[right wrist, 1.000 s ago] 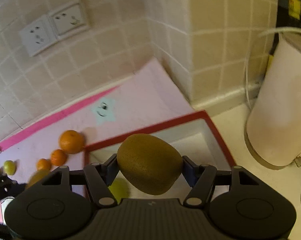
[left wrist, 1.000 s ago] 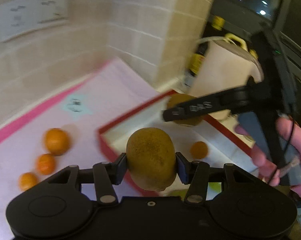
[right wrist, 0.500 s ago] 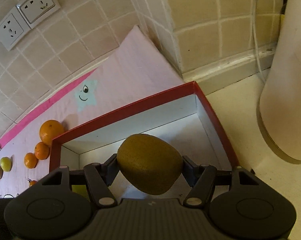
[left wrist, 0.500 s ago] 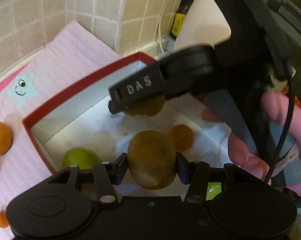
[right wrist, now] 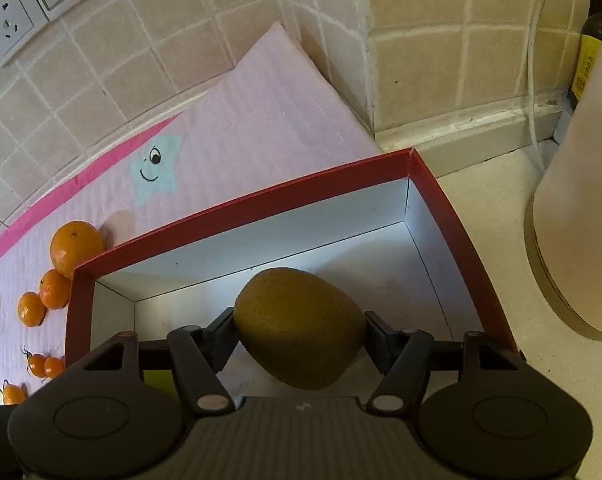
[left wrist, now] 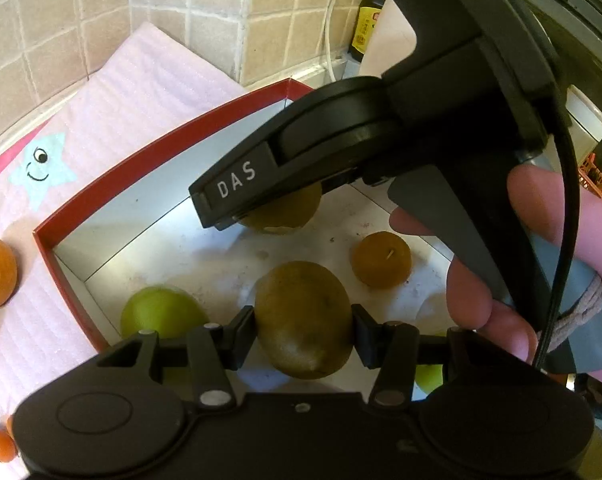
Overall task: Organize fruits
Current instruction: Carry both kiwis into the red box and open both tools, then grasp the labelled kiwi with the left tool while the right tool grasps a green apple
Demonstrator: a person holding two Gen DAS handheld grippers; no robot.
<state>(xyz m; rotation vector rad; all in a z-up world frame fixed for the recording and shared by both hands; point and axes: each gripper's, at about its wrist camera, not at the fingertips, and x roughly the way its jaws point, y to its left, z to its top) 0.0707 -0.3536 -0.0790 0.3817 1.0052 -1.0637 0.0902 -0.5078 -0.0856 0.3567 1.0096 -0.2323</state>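
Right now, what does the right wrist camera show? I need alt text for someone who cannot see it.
The right gripper holds a brown kiwi over a red-edged box with white inside walls. The box sits on a pink mat with oranges to its left, below a tiled wall.

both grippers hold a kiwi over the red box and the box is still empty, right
Not empty. The left wrist view shows a green fruit and a small brown fruit already in the red box. Both the left gripper and right gripper do hold kiwis.
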